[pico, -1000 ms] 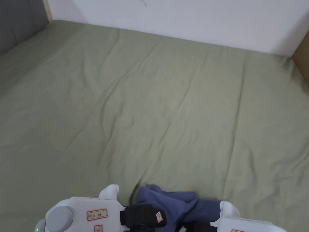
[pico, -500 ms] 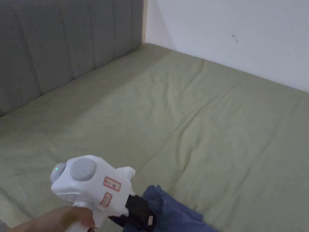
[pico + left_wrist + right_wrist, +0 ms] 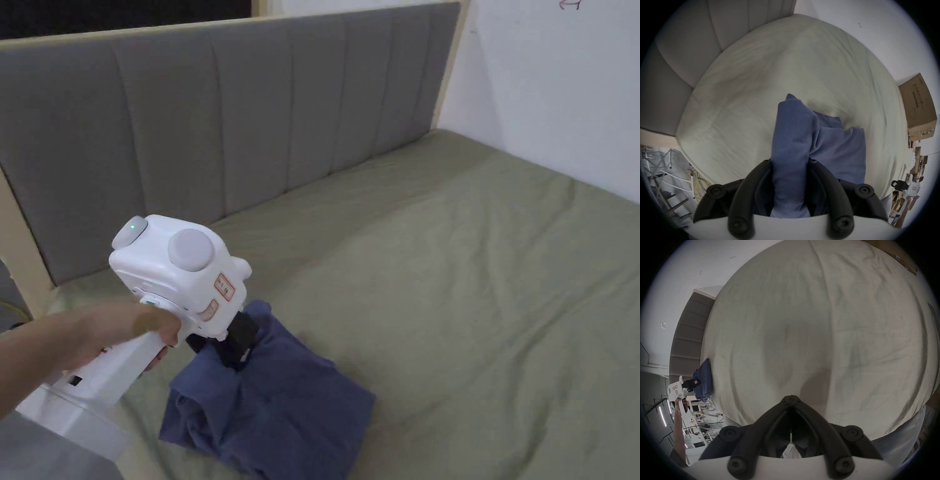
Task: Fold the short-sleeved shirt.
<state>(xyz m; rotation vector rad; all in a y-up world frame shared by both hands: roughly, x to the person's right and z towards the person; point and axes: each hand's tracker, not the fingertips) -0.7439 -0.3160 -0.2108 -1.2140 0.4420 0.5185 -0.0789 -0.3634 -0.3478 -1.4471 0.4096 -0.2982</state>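
A: Your left gripper (image 3: 790,162) has its jaws clamped on the blue shirt (image 3: 281,400), bunched near the bed's (image 3: 475,281) headboard (image 3: 219,125) end.

B: Right gripper (image 3: 791,398) is closed, holding nothing. The red-bordered stickers (image 3: 224,287) look too blurry to read.

Wrinkled green bedsheet (image 3: 475,281) (below grey padded headboard (image 3: 187,125)), white wall (image 3: 562,81), cardboard box (image 3: 919,110)

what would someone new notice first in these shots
The blue shirt, bunched near the corner of the green bed by the grey headboard. The left gripper is shut on a fold of it, while the right gripper is shut on nothing above bare sheet.
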